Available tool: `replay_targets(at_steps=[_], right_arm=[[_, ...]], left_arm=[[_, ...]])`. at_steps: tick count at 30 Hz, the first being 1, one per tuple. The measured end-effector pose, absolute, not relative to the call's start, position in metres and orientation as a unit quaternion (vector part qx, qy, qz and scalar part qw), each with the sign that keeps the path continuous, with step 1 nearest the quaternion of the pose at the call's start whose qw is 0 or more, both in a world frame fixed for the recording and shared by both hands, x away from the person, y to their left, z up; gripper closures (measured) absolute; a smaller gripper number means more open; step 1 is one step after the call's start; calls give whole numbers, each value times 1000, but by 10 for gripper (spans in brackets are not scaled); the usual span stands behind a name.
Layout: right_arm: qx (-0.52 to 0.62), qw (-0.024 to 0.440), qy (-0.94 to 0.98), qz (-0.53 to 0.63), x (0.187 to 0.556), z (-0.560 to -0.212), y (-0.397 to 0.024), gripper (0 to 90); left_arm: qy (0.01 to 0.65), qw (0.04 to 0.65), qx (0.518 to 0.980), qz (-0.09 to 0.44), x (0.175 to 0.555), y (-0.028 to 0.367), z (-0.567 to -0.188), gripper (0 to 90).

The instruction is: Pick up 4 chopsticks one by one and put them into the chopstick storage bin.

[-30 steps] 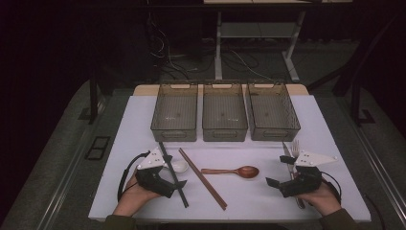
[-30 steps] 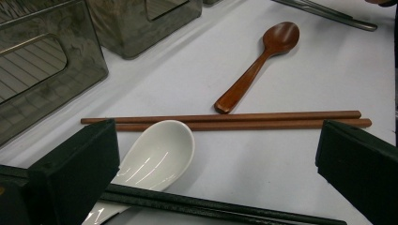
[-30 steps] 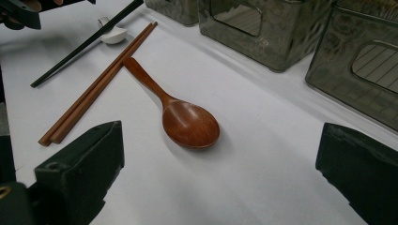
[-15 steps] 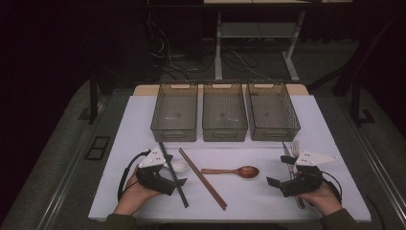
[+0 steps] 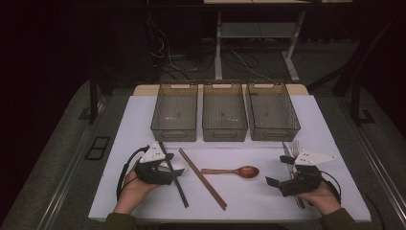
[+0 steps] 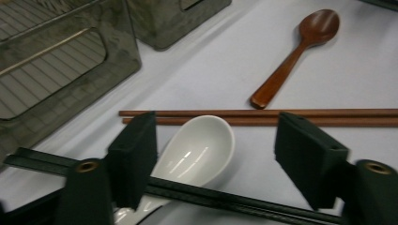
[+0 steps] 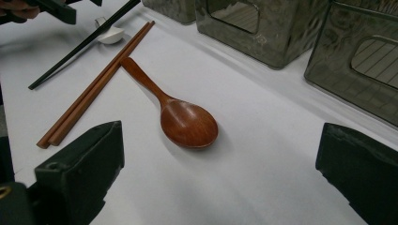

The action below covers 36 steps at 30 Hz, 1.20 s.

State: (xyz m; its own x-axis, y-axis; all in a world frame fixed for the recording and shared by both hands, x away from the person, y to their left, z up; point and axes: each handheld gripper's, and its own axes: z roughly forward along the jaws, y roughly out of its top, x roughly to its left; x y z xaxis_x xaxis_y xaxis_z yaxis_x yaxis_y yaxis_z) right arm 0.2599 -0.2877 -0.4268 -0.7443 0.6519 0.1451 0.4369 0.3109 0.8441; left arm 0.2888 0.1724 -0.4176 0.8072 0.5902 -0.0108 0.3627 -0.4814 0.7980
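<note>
Left gripper (image 6: 216, 154) low over white spoon (image 6: 199, 150), jaws closing but apart, right gripper (image 5: 287, 184) resting at four o'clock, jaws wide

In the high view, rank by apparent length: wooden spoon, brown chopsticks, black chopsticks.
Black chopsticks and brown chopsticks look about equally long, so no ranking between them. The wooden spoon is clearly the shortest.

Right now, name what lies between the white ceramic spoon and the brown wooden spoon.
In the high view, a pair of brown wooden chopsticks lies between white ceramic spoon and brown wooden spoon.
</note>
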Motion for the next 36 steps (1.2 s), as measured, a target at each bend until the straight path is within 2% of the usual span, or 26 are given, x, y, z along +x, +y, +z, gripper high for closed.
replay_targets(at_steps=[1,6,8,9,10,13,18,28,36], right_arm=[[340,111,802,478,262,-428,-287,13],[341,108,803,477,262,-428,-286,13],[340,106,803,477,263,-428,-285,13],[340,106,803,477,263,-428,-285,13],[342,107,803,476,264,-428,-285,13],[343,106,804,474,263,-428,-284,13],[343,108,805,472,262,-428,-283,13],[341,109,806,471,259,-428,-283,13],[343,104,806,470,262,-430,-282,13]], left_arm=[[280,422,851,137,290,173,-417,409],[294,412,850,148,298,177,-417,496],[297,405,852,151,302,179,-417,588],[300,405,850,151,303,179,-417,588],[301,402,851,152,306,181,-416,663],[306,396,852,156,315,183,-414,763],[329,382,850,154,333,185,-413,886],[352,355,852,154,360,179,-421,888],[358,326,861,159,362,181,-430,888]])
